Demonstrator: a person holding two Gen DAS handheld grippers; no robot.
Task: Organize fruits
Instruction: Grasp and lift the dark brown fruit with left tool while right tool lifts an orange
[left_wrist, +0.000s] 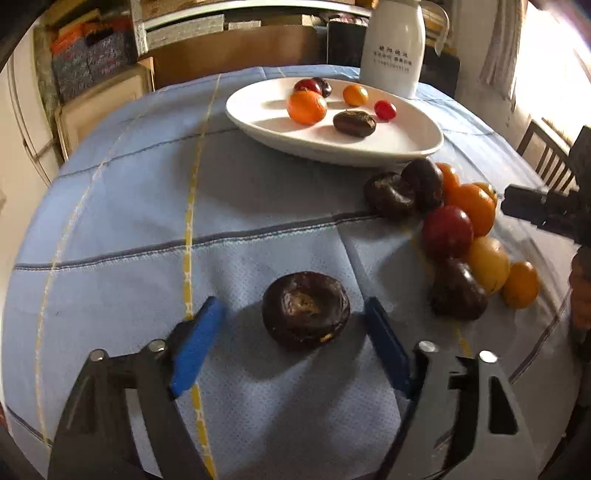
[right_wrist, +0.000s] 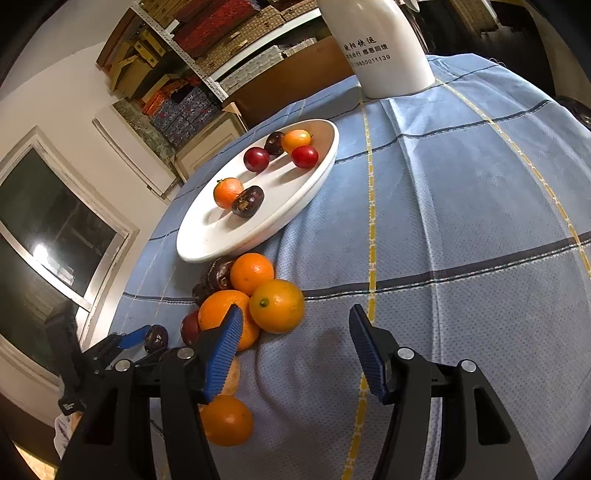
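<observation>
Left gripper (left_wrist: 291, 317) fingers wide, straddling dark fruit (left_wrist: 306, 311) on bench (left_wrist: 129, 206); not touching yet. Centre, lower, close gently w/o crushing, then carry to plate (left_wrist: 258, 118). Right gripper (right_wrist: 295, 325) wide, empty, beside orange pile (right_wrist: 258, 299).

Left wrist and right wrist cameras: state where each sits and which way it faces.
Left wrist: on the left claw, low over the blue tablecloth, facing a dark fruit between its open fingers and the white plate beyond.
Right wrist: on the right claw, open, facing the orange pile and plate.
Shared: plate, fruit pile, white bottle, and each other's claw.
</observation>
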